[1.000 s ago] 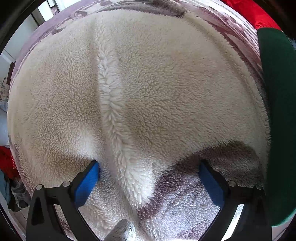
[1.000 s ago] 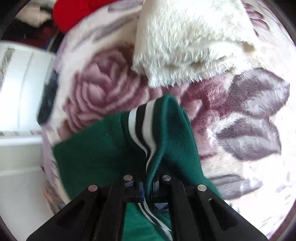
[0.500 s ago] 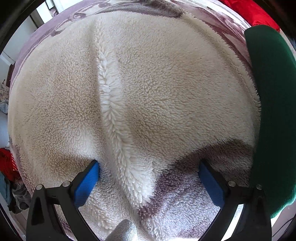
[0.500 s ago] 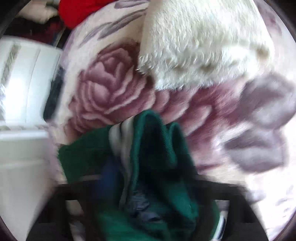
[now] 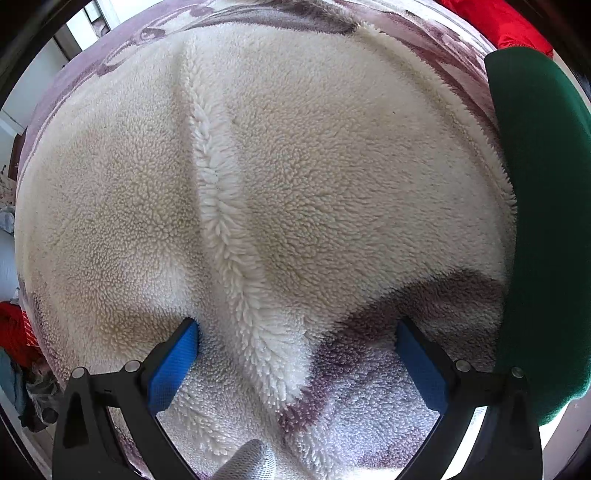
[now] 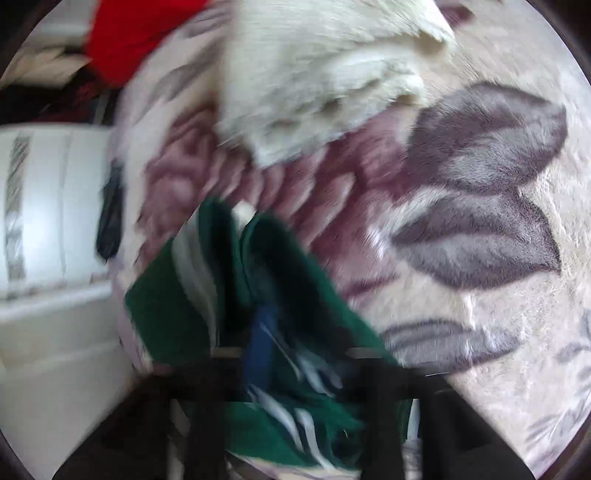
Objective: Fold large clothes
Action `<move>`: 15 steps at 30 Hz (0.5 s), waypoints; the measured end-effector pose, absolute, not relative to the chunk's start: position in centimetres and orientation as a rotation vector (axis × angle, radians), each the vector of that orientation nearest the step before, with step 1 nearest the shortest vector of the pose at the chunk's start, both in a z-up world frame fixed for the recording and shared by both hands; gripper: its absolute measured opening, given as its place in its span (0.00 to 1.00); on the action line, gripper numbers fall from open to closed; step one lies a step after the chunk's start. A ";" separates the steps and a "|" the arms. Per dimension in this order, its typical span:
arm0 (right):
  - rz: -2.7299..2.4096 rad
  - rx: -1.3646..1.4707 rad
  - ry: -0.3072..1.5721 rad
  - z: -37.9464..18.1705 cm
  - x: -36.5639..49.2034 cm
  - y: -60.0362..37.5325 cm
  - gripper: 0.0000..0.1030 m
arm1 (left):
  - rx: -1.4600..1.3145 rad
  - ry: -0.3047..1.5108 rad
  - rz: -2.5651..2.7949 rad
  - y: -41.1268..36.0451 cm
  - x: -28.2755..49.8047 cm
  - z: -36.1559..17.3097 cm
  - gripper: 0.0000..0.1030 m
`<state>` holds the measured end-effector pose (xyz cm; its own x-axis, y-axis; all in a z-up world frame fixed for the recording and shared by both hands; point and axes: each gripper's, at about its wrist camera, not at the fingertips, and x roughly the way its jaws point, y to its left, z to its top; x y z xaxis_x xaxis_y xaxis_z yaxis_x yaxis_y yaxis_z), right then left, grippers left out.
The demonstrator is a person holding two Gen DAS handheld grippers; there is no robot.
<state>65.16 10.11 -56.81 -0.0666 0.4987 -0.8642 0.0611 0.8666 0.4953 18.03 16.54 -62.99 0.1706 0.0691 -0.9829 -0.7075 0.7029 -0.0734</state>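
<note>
A cream fleece garment (image 5: 295, 177) lies spread on the floral blanket (image 5: 369, 413), a raised seam down its middle. My left gripper (image 5: 295, 350) is open, its blue pads (image 5: 173, 365) resting astride the fleece's near edge. A green garment with white stripes (image 6: 266, 295) lies bunched in front of my right gripper (image 6: 295, 369), whose fingers look spread apart in a blurred view; a blue pad (image 6: 258, 354) shows against the cloth. The green garment also shows at the right edge of the left wrist view (image 5: 546, 221). The folded fleece (image 6: 325, 74) lies beyond it.
A red garment (image 6: 140, 40) lies at the blanket's far edge, also seen in the left wrist view (image 5: 495, 22). White furniture (image 6: 48, 221) stands to the left of the bed. The floral blanket (image 6: 480, 221) stretches to the right. More clothes (image 5: 14, 339) lie low left.
My right gripper was shut on the green garment's striped edge one second ago and has since opened, the view shaking. The green cloth has spread further into the left wrist view. The left gripper is unmoved.
</note>
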 end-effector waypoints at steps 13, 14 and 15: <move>0.580 0.392 1.582 -60.7 57.1 12.3 0.67 | -0.565 1.336 0.604 16.1 19.9 -63.1 1.00; 0.597 0.367 1.561 -60.4 56.4 12.8 0.18 | -0.553 1.337 0.605 15.9 20.1 -62.7 1.00; 0.583 0.300 1.560 -59.8 55.5 13.8 0.13 | -0.542 1.334 0.604 15.8 20.3 -62.0 1.00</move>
